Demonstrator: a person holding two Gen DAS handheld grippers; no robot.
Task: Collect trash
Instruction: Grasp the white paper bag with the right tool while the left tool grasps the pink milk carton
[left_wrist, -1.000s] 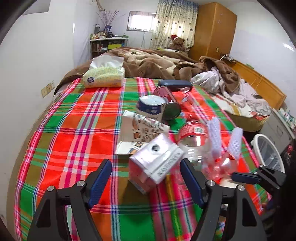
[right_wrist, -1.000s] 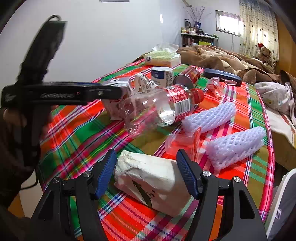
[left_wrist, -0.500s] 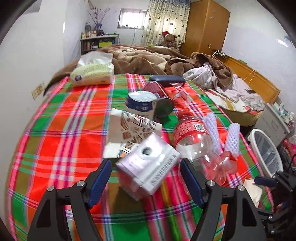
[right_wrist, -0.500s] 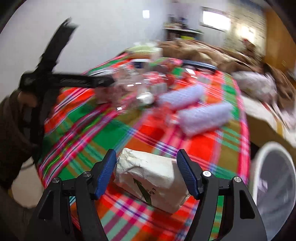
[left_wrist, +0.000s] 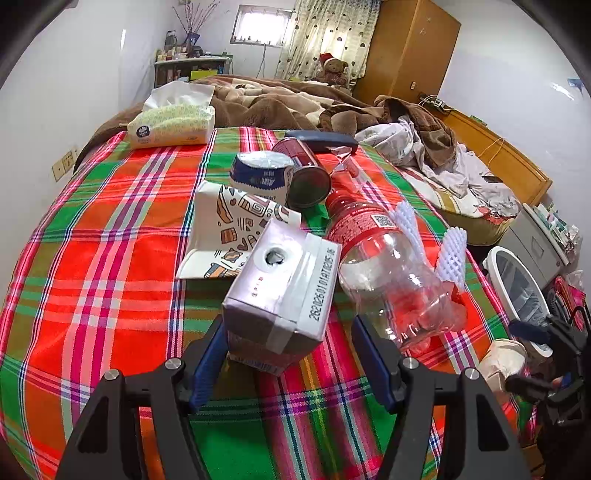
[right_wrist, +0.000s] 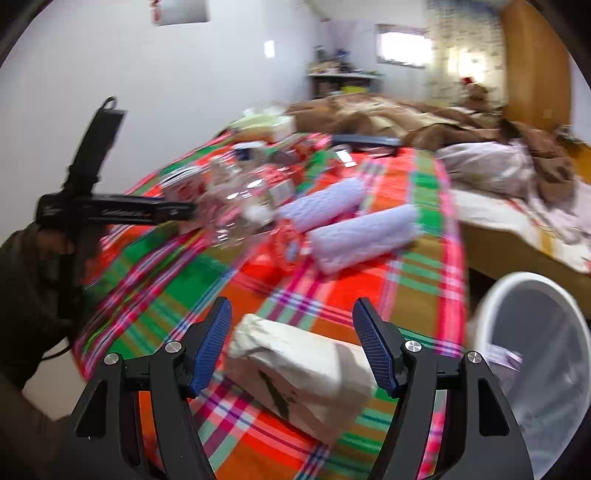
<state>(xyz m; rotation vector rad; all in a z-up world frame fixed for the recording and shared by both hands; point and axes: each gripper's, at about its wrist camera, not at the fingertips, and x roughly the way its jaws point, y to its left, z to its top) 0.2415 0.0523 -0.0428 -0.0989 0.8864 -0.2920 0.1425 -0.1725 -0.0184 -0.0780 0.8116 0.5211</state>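
Note:
My left gripper is open around a small pink-and-white drink carton on the plaid cloth; the left pad is close to it, the right pad stands apart. Beside the carton lies an empty clear bottle with a red label. My right gripper is open with a crumpled white paper bag between its pads; contact is unclear. The bag appears lifted near the table's right edge. The white trash bin stands just to its right.
On the cloth lie a patterned paper box, a blue-and-white cup, a dark red can, two white foam nets and a tissue pack. A bed with brown blankets is behind.
My left gripper has moved forward so the carton sits deeper between its fingers. My right gripper has swung right with the paper bag, bringing the trash bin into view.

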